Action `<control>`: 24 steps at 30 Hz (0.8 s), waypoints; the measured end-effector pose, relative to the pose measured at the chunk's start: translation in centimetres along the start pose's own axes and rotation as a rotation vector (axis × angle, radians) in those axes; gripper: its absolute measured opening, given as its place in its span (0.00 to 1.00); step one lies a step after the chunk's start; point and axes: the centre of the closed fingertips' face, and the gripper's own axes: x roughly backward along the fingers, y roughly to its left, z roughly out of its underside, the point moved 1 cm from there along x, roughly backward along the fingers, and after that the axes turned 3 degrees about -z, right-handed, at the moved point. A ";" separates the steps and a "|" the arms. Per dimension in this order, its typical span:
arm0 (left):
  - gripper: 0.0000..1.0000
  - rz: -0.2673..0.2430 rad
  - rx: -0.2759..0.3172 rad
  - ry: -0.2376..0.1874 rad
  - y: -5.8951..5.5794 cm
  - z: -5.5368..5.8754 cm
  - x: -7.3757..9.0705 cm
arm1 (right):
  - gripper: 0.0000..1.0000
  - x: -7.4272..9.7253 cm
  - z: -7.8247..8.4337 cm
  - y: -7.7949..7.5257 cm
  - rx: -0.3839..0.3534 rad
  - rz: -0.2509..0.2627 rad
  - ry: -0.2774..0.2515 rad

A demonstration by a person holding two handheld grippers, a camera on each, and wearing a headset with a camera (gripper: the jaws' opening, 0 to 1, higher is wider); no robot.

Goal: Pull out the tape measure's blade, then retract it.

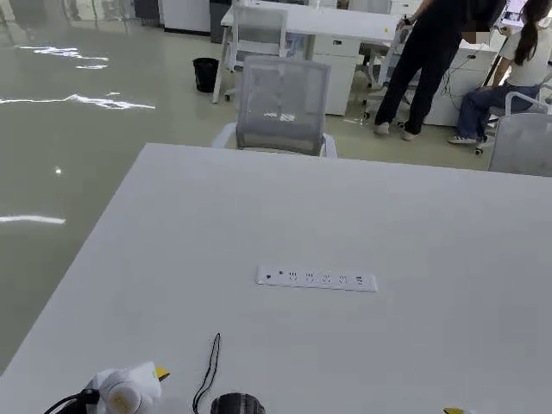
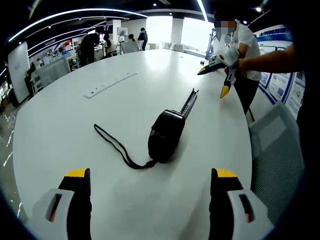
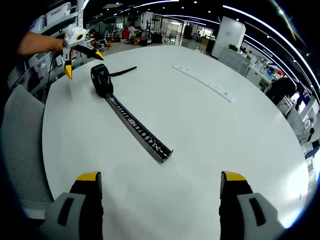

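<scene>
The tape measure point(image 3: 101, 80), a black case, sits on the white tabletop point(image 1: 259, 216) on the person's side of the white power strip point(image 1: 315, 279), well apart from it. Its blade point(image 3: 137, 127) is drawn out and lies flat, numbers up. It runs from the case to a hooked end that is farther from the power strip than the case is. A black wrist strap point(image 2: 117, 147) trails from the case across the tabletop.

The left gripper point(image 2: 151, 173) is on the far side of the case from the power strip. It faces the case, and its yellow-tipped fingers point(image 2: 77, 175) are spread wide and hold nothing. The right gripper point(image 3: 161, 175) looks along the blade from beyond the hooked end. Its fingers point(image 3: 89, 177) are also released and short of the hook.

In the head view, the left gripper shows at the bottom edge, just beside the case. Beyond the power strip, a grey mesh office chair point(image 1: 283, 103) stands at the far edge of the tabletop. Behind it, people point(image 1: 435, 60) are at other desks.
</scene>
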 end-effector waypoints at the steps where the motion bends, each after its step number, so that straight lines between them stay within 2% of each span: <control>1: 0.99 -0.013 0.016 -0.012 0.2 0.0 0.5 | 1.00 0.2 0.0 0.2 -0.008 -0.002 -0.003; 3: 0.99 -0.039 0.034 -0.039 0.3 0.1 2.0 | 1.00 0.6 0.1 0.6 -0.027 0.001 -0.013; 7: 0.99 -0.071 0.049 -0.058 0.6 0.8 4.0 | 1.00 1.4 -0.1 1.1 -0.040 0.015 -0.034; 12: 0.99 -0.136 0.092 -0.118 1.3 1.3 7.0 | 1.00 2.4 -0.1 1.4 -0.088 0.034 -0.075; 17: 0.99 -0.181 0.135 -0.168 0.8 2.4 9.6 | 1.00 3.5 0.5 1.7 -0.120 0.074 -0.102; 21: 0.99 -0.212 0.146 -0.159 -0.3 4.7 11.2 | 1.00 4.6 1.4 2.3 -0.139 0.098 -0.121; 23: 0.99 -0.242 0.180 -0.166 -0.4 5.3 12.2 | 1.00 5.3 1.4 2.6 -0.122 0.137 -0.136; 24: 0.99 -0.250 0.190 -0.182 -0.6 5.3 12.6 | 1.00 5.5 1.4 2.9 -0.122 0.135 -0.142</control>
